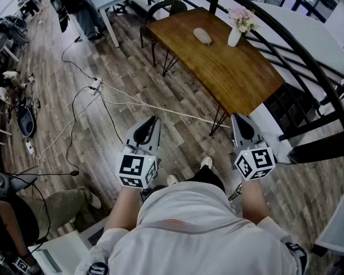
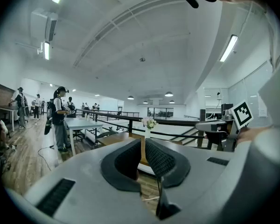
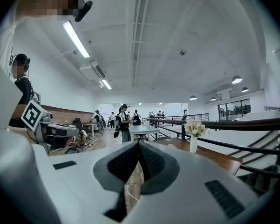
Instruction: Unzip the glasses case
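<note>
On the wooden table (image 1: 235,73) lies an oval glasses case (image 1: 202,35); left tongs (image 2: 143,142) and right tongs (image 3: 139,145) closed, empty.

Right gripper (image 3: 139,146) held level, empty
Its jaws meet at the tips; beyond them a flower vase (image 3: 193,143) stands on a wooden counter (image 3: 217,157).

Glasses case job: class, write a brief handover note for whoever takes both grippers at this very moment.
Left gripper: shut, empty.
Right gripper: shut, empty.
Both held out at the waist, short of the wooden table.
Glasses case: pale oval thing on the table, near the flower vase; zip too small to see.
Done: nothing yet.
Left: step up, steady the case, pull the zip open.
</note>
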### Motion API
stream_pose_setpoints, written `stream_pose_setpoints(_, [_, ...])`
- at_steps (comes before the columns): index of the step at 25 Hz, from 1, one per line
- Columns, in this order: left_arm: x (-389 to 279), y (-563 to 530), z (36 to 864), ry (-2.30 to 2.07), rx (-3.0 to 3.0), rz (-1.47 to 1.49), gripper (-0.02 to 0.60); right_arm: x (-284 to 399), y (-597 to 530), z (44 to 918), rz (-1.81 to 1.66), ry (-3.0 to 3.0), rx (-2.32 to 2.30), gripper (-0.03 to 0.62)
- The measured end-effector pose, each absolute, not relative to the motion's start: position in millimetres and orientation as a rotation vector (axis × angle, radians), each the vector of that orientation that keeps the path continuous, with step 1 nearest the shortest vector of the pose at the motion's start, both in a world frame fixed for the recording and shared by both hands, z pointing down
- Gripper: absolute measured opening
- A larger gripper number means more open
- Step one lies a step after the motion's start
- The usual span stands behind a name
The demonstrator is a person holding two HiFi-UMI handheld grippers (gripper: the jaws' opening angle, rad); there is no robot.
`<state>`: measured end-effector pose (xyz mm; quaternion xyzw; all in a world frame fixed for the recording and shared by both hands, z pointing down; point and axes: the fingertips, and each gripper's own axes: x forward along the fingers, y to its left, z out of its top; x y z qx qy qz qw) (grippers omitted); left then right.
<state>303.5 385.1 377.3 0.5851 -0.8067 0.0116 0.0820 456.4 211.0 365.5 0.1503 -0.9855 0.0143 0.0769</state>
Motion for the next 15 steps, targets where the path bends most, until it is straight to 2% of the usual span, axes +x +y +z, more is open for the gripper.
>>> stream_pose_setpoints(15, [298.2,383.5,387.0,-2.392,1.729,0.031,0.038,444.0,214.0,377.8,0.042,-2.927,0.403,0.051])
